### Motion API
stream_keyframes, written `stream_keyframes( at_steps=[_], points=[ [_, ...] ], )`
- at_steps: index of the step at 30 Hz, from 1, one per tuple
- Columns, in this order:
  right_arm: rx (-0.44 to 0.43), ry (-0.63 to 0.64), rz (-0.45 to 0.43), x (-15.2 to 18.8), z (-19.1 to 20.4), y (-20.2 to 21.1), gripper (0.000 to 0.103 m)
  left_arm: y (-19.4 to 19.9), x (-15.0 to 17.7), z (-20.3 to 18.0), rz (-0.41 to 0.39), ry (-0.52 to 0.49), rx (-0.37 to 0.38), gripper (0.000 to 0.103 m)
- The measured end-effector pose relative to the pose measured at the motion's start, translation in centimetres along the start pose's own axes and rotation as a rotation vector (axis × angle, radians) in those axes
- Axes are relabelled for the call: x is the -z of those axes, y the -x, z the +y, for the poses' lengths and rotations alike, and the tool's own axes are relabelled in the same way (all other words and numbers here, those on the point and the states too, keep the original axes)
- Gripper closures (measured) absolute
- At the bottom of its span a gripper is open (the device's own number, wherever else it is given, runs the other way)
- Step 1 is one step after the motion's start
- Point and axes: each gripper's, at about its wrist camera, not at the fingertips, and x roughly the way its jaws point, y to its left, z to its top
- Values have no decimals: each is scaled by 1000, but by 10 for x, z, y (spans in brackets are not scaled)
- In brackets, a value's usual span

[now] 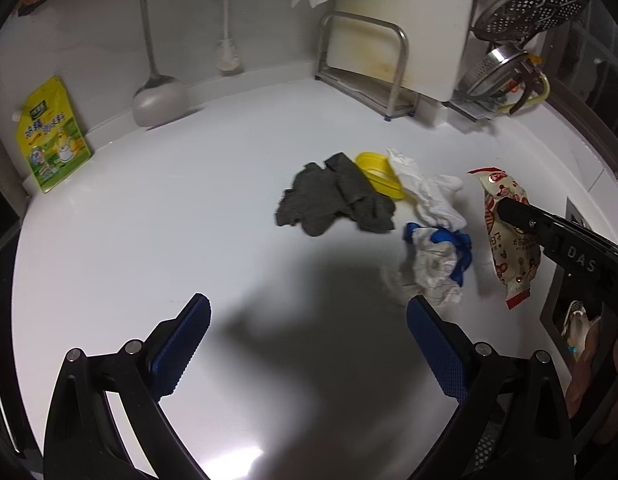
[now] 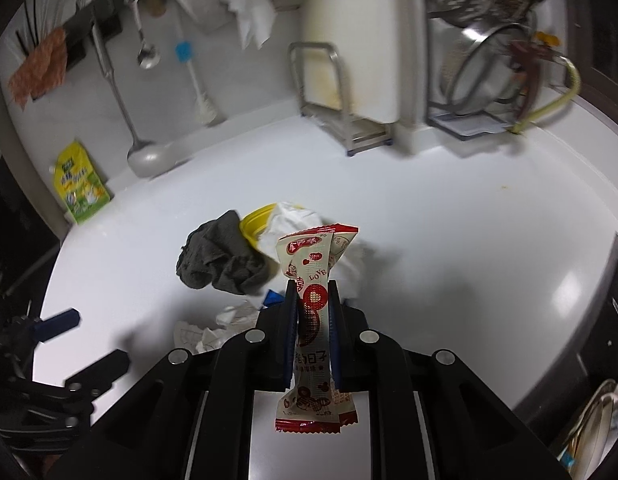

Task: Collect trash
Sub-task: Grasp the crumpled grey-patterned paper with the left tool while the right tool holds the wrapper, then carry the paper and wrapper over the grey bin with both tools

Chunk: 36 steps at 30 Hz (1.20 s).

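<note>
A pile of trash lies on the white counter: a grey rag [image 1: 335, 196], a yellow plastic lid [image 1: 379, 174], a crumpled white tissue [image 1: 427, 192] and a blue-and-white crumpled wrapper [image 1: 439, 260]. My right gripper [image 2: 314, 292] is shut on a red-and-cream snack wrapper [image 2: 315, 280], which also shows in the left wrist view [image 1: 509, 236]. My left gripper [image 1: 309, 312] is open and empty, above the counter just in front of the pile. The rag [image 2: 225, 260], lid [image 2: 255, 224] and tissue [image 2: 295, 218] also show in the right wrist view.
A yellow-green refill pouch [image 1: 53, 136] leans at the back left. A ladle [image 1: 157, 92] and brush [image 1: 227, 40] hang on the wall. A cutting board in a metal rack [image 1: 389, 60] and a dish rack with strainers [image 1: 521, 52] stand at the back right. A sink opening [image 1: 569, 312] lies at right.
</note>
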Motion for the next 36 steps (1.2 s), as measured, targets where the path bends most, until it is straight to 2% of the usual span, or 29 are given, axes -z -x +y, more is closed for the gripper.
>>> stream_keyframes(
  at_steps=[9,19,21,23,24,25,27,30,36],
  points=[
    [55,-59,8,35,-34,25,90,-20,6,-47,26,-16,78,6],
    [54,-102,12,65,-50,49,90,-56,3,-69,51,10,47,9],
    [53,-112,11,70,-54,54,90,-63,3,-69,61,14,31,18],
    [54,-122,10,74,-58,58,90,-71,3,-69,84,21,32,33],
    [54,-126,9,75,-60,60,90,-73,4,-68,88,25,31,37],
    [54,-130,9,77,-62,61,90,-72,5,-68,75,20,23,41],
    [53,-139,12,80,-64,62,90,-70,6,-67,68,15,33,56],
    [46,-147,18,84,-64,63,90,-63,6,-64,58,11,31,69],
    [25,-129,30,86,-52,67,90,-38,7,-49,35,15,22,71]
  ],
)
